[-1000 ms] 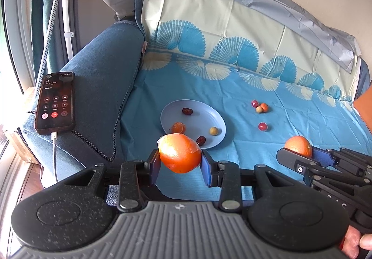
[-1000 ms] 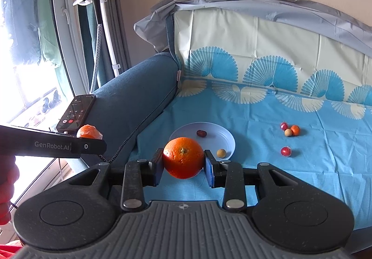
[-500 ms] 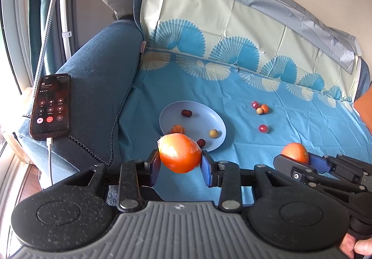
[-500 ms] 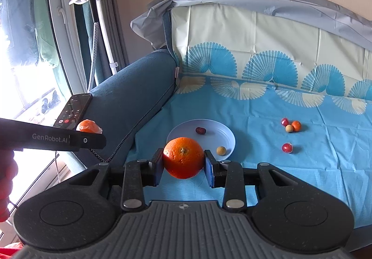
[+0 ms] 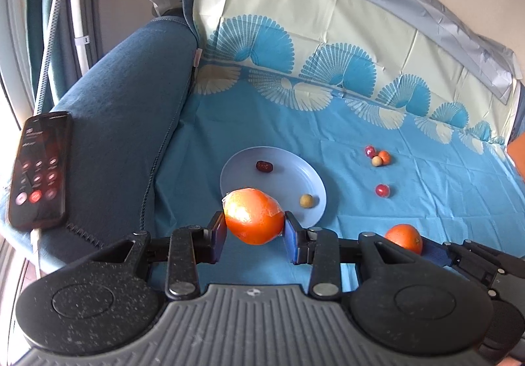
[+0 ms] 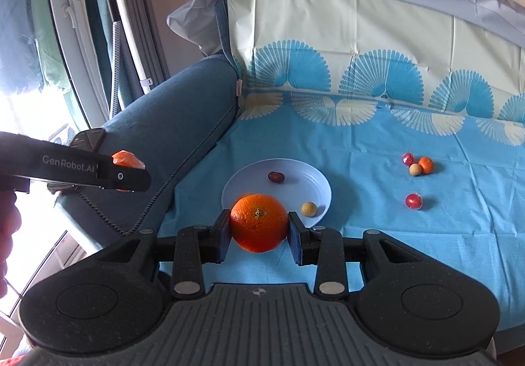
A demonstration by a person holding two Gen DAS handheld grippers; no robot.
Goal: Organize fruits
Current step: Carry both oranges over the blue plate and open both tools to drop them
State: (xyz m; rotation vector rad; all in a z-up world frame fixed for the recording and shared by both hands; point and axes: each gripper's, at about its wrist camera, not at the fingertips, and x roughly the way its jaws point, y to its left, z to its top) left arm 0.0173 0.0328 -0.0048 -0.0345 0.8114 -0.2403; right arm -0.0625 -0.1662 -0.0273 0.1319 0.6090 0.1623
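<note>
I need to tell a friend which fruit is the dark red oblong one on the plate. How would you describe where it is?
Find the round pale blue plate on the bright blue patterned cloth covering the sofa seat. The dark red oblong fruit lies on the plate's far side. The only other fruit visible on the plate, a small tan ball, is round and pale, near the right rim.

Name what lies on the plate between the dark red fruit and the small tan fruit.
Nothing: bare plate separates the dark red fruit from the tan fruit, clearest in the right wrist view.
</note>
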